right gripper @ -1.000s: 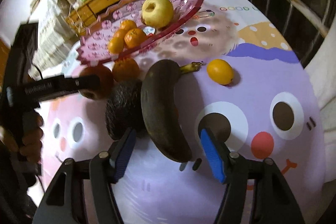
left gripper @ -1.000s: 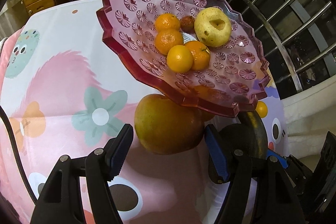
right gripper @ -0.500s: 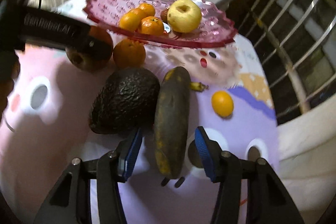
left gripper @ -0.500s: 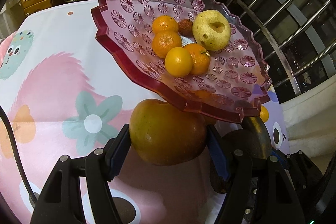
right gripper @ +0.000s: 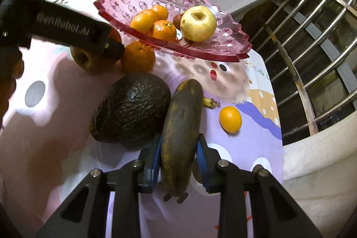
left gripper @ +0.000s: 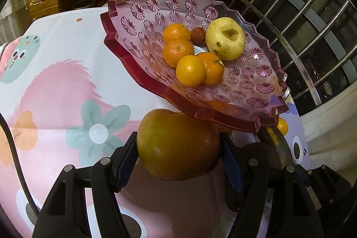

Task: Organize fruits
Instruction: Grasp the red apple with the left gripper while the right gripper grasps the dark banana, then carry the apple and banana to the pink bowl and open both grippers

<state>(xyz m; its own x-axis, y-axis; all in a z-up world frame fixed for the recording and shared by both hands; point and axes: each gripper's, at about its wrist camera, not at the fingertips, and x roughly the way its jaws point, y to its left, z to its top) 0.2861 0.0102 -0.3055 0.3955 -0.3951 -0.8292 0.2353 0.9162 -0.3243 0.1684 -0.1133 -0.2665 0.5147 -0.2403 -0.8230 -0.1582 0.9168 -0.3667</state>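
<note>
While the right gripper [right gripper: 178, 154] has just been closing on the banana [right gripper: 181, 124], its blue pads now press both sides of the dark fruit near its near end, so I take it as gripped. The left gripper [left gripper: 178, 155] stands about half open around the apple [left gripper: 177, 144]; its pads sit at the apple's flanks, seemingly touching, though I cannot tell how firmly.

Both fruits rest on the cloth [left gripper: 55, 86], near the pink dish [left gripper: 263, 90]. The apple lies partly under the dish's near rim. The banana lies alongside the avocado [right gripper: 131, 108], touching it on the left, with its stem pointing far toward the dish. An orange [right gripper: 138, 57] sits just beyond the avocado, and a small citrus [right gripper: 231, 119] lies apart to the right. On the dish are four small oranges [left gripper: 178, 52], a pear [left gripper: 224, 38] and a small reddish fruit I cannot name.

Several risks follow, as I judge them:

- The banana looks overripe and soft; a hard squeeze could split it.
- It is held near one end, so the long free part may droop or swing and knock the avocado.
- Lifting the apple straight up would strike the overhanging rim and could tip the raised dish, spilling what it holds.
- The two grippers work close together, and their paths to the dish could cross.
- Round fruit already on the dish may roll if new pieces are set down roughly.
</note>
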